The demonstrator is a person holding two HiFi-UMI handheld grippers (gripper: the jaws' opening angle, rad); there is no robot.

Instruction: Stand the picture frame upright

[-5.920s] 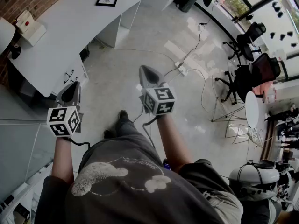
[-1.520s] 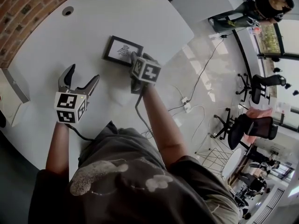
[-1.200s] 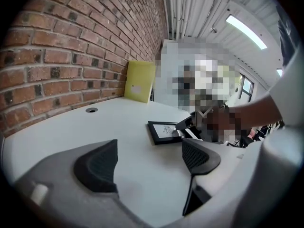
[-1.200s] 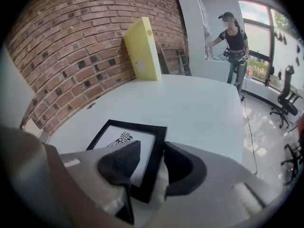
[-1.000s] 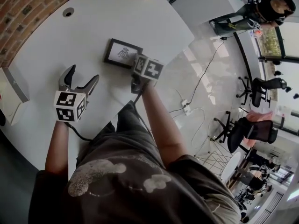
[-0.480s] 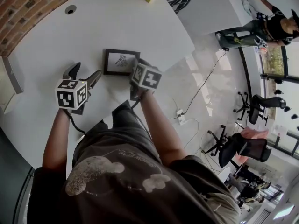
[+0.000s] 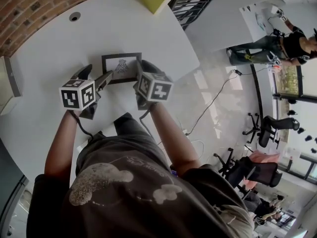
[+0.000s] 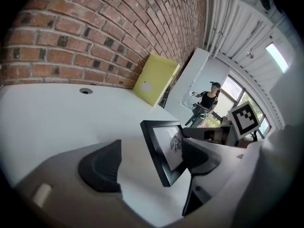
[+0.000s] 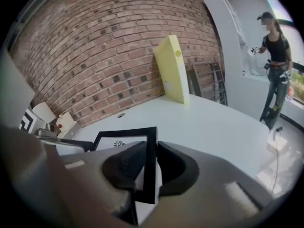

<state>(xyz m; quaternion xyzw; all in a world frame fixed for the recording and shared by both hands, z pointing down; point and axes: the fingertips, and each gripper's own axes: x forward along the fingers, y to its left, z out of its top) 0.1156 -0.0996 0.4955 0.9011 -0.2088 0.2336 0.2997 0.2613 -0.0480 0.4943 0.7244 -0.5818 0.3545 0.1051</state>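
Head view: the frame (image 7: pixel 122 67), flat on the desk (image 7: pixel 49 38) a moment ago, now tips up. Left gripper view: our left claw (image 8: pixel 151 161) stands spread at its edge, not gripping. Right gripper view: our right claw (image 9: pixel 152 167), just tightened, pinches its side, so we judge the raising begun.

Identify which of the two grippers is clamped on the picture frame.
The right gripper: its jaws have just closed onto the picture frame and pinch its edge. The left gripper has jaws wide apart.
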